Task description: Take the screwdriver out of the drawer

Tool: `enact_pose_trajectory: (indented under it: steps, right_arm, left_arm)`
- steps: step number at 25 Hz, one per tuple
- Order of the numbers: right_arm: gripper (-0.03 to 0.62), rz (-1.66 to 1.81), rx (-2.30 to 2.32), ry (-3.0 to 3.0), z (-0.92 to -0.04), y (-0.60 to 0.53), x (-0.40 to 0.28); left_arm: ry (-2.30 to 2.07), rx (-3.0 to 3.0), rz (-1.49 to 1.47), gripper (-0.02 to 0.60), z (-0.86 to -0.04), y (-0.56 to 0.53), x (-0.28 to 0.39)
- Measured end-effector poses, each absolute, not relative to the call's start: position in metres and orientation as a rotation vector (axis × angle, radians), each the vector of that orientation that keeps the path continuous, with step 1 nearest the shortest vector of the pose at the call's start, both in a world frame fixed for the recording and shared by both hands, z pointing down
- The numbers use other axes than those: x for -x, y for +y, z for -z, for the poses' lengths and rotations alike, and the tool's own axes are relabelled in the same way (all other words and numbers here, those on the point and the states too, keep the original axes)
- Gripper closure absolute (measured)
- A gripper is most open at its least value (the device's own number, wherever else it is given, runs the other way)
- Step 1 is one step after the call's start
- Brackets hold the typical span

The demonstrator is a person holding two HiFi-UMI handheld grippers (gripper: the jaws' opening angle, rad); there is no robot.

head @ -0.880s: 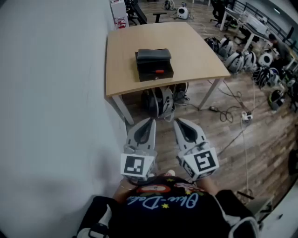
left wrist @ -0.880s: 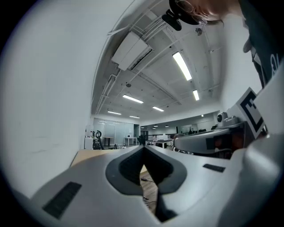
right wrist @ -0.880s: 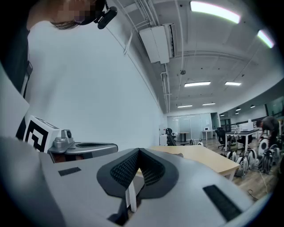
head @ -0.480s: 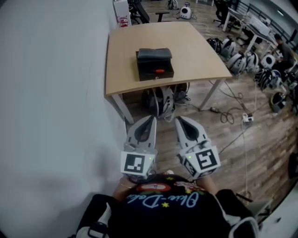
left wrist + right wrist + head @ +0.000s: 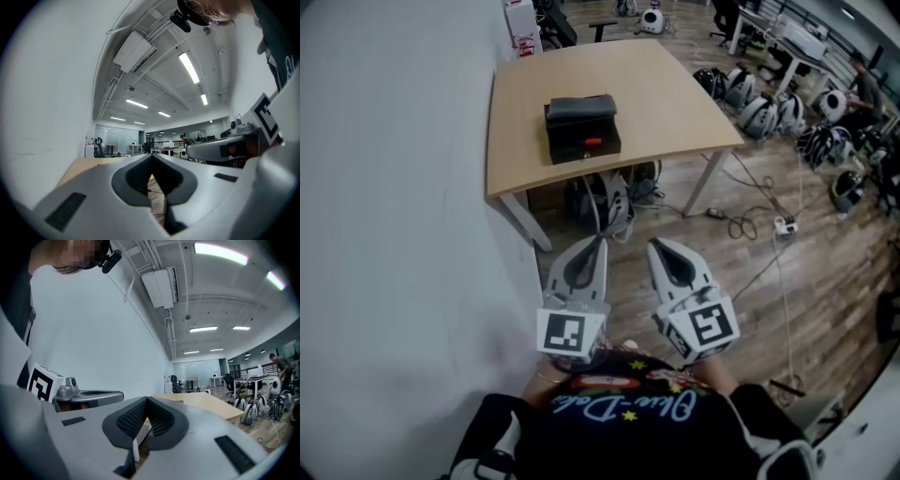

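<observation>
A small black drawer box (image 5: 581, 129) with an orange handle (image 5: 592, 142) on its front stands on a light wooden table (image 5: 675, 94) a good way ahead of me. The drawer is closed and no screwdriver shows. Both grippers are held close to my body, level and side by side, far short of the table. The left gripper (image 5: 598, 242) is shut with its tips (image 5: 151, 157) meeting and nothing between them. The right gripper (image 5: 656, 246) is shut too, and its jaws (image 5: 146, 399) are empty.
A white wall (image 5: 394, 187) runs along the left, right beside the table. Black and white gear (image 5: 609, 202) sits under the table. Cables (image 5: 750, 225) trail over the wooden floor. Several white helmet-like units (image 5: 759, 108) and desks stand at the right and back.
The table and box sit further left in the head view than before, so the view has shifted. Both grippers stay shut and close to my body.
</observation>
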State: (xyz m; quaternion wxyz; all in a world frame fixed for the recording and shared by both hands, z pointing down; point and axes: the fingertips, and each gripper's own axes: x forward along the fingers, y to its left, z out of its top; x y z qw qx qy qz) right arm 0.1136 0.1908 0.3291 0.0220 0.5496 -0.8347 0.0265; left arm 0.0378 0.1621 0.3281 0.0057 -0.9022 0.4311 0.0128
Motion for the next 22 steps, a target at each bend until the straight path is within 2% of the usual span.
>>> enact_pose_trajectory:
  steps: [10,22]
  right_arm:
    - [0.594,-0.087,-1.79,-2.532,-0.338,0.199,-0.157]
    - [0.594,-0.045,-1.8,-2.508,-0.335,0.16,-0.173]
  left_arm:
    - [1.24,2.862,-0.014,0.581,-0.333,0.167,-0.083]
    - [1.217,2.81,-0.023,0.581,-0.329,0.128,-0.094]
